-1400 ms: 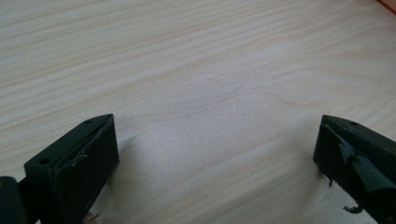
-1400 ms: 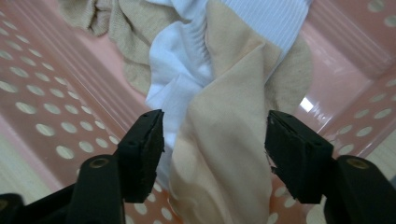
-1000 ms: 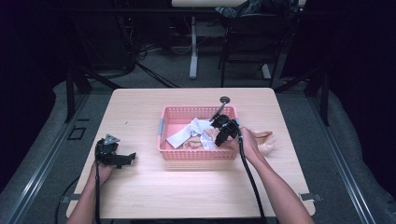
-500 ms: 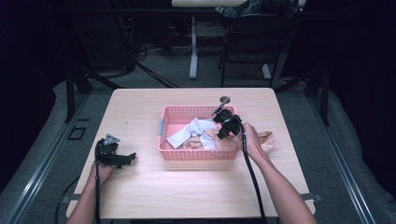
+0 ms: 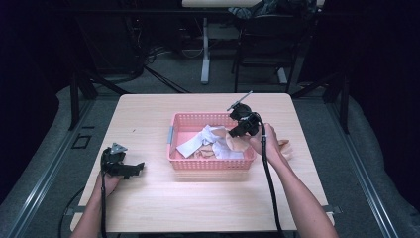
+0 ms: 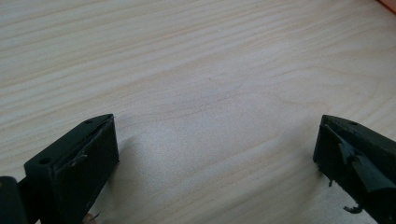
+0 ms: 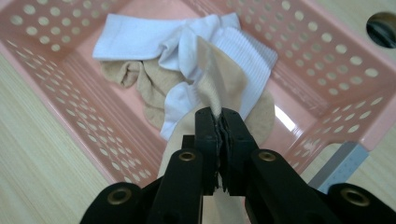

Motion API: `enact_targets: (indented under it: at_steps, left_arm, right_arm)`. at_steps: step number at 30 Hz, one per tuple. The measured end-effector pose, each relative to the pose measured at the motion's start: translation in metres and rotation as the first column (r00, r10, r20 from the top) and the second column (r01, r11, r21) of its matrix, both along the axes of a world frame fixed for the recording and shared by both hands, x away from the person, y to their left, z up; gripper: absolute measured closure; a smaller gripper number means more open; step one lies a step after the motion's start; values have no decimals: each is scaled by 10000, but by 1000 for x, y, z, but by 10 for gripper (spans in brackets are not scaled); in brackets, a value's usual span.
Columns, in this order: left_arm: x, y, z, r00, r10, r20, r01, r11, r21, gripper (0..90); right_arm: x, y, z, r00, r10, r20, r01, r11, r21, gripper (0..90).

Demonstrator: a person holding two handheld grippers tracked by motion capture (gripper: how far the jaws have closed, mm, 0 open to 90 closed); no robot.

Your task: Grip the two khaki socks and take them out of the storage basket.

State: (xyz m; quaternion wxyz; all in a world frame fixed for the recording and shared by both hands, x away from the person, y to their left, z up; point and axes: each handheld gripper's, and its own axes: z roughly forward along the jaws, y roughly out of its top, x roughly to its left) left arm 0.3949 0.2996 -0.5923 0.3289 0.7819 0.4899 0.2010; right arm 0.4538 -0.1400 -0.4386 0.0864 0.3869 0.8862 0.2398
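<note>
Your right tongs (image 7: 219, 122) pinch a beige sock (image 7: 219, 79) over the pink basket (image 5: 184, 121); your left tongs (image 6: 215, 154) rest wide apart on the bench (image 5: 148, 114). Risk: the thin pinch slips, or the white socks (image 7: 140, 39) drag along.

Beige sock (image 7: 223, 77): thin knit, pinched at its edge in the closed right tool (image 7: 218, 122), drawn up above the pink perforated basket (image 7: 60, 93). Just beyond the tool tips, white socks (image 7: 140, 39) lie crumpled on the basket floor, another beige sock (image 7: 140, 77) beneath them.
</note>
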Motion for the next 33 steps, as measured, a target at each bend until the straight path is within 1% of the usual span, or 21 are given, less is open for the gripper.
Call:
enact_targets:
  at_steps: [2,5,7,9,11,12,14,22,25,33]
  left_arm:
    - [0,0,0,10000,1,1,-1,10000,-4,0]
    - [0,0,0,10000,7,-7,-7,10000,-5,0]
    - [0,0,0,10000,6,-11,-6,10000,-5,0]
    - [0,0,0,10000,2,1,-2,10000,-4,0]
    - [0,0,0,10000,7,-4,-7,10000,-8,0]
    - [0,0,0,10000,1,2,-1,10000,-6,0]
    - [0,0,0,10000,7,-8,-7,10000,-5,0]
    - [0,0,0,10000,6,-6,-6,10000,-6,0]
    - [0,0,0,10000,5,-7,-5,10000,-4,0]
    - [0,0,0,10000,3,2,-3,10000,-3,0]
  right_arm:
    - [-1,1,5,10000,-27,84,26,10000,95,865]
    - [-1,2,12,9998,86,165,-88,9999,109,865]
    - [-1,1,17,9994,85,332,-90,9998,167,865]
    - [-1,0,22,9993,30,376,-42,9994,329,865]
    - [-2,-2,29,9985,-45,544,22,9991,426,865]
    - [-2,-4,32,9983,10,588,-33,9992,399,865]
    - [-4,-6,39,9971,-108,757,63,9982,588,865]
    - [-9,-16,63,9929,-167,1175,87,9976,681,865]
    - [-11,-20,70,9901,-231,1383,126,9970,759,865]
    - [-15,-37,84,9851,-465,1656,323,9957,873,865]
